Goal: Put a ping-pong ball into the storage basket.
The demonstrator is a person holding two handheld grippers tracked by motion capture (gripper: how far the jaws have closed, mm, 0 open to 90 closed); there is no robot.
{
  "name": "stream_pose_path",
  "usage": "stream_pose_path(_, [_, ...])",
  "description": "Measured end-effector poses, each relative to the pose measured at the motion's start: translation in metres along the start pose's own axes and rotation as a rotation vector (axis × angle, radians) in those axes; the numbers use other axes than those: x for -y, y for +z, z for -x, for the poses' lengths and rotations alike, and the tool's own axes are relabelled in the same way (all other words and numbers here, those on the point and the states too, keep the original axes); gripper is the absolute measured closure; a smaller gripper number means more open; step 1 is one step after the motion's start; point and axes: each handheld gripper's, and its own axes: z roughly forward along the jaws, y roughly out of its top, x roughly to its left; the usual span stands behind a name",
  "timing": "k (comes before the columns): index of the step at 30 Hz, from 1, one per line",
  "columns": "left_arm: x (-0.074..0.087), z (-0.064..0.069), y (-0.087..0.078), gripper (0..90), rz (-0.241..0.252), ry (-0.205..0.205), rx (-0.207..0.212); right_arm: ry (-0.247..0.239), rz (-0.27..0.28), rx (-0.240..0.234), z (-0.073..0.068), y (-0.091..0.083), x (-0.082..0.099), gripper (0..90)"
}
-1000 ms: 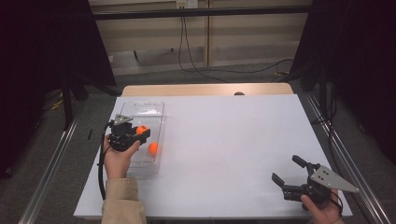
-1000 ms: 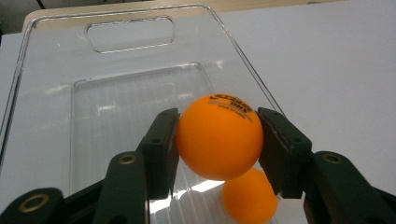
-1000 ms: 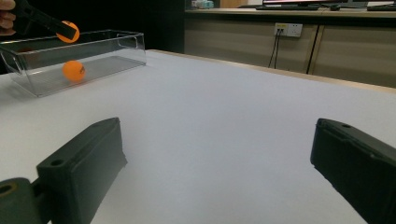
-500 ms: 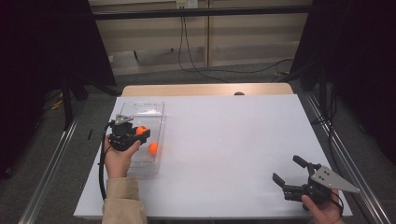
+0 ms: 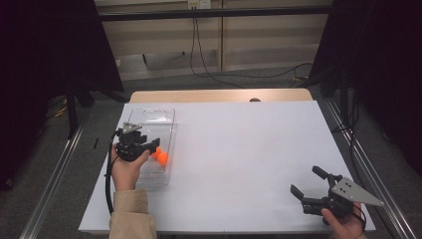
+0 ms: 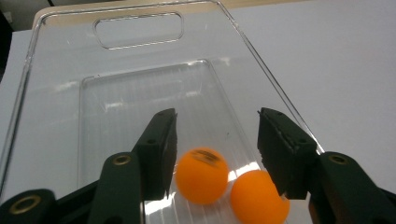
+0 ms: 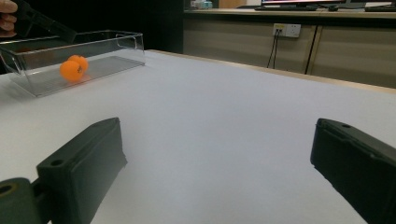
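Note:
My left gripper (image 5: 152,144) hovers over the near half of a clear plastic tray (image 5: 149,117) at the table's left. Its jaws have just been opening and now stand apart. Two orange balls (image 5: 160,157) lie side by side on the tray floor. In the left gripper view, one ball (image 6: 201,175) sits by the left jaw and the other (image 6: 259,196) by the right jaw of the gripper (image 6: 217,135), neither squeezed. My right gripper (image 5: 304,180) rests low at the table's near right corner, open, with nothing between its fingers (image 7: 217,140).
The white table top (image 5: 239,149) stretches wide between the two hands. From the right gripper view the tray (image 7: 107,46) with the balls (image 7: 74,67) stands far off at the left. Metal rails run along both sides of the table, and cables lie on the floor behind.
The orange ball that was at the left gripper's tips has been let go and now lies in the tray beside the other ball. Neither hand has shifted.

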Motion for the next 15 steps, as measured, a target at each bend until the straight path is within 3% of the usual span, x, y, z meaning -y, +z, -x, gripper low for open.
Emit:
stream_pose_path(7, [-0.0004,0.0005,-0.0026,40.9,0.013,0.002,0.003,-0.001,-0.001,0.002,0.0003,-0.0003,-0.0001,2.7])
stream_pose_path(15, [-0.0012,0.0029,-0.0056,29.4,0.046,-0.006,0.026,0.005,0.000,0.003,0.0005,-0.0007,-0.0001,2.8])
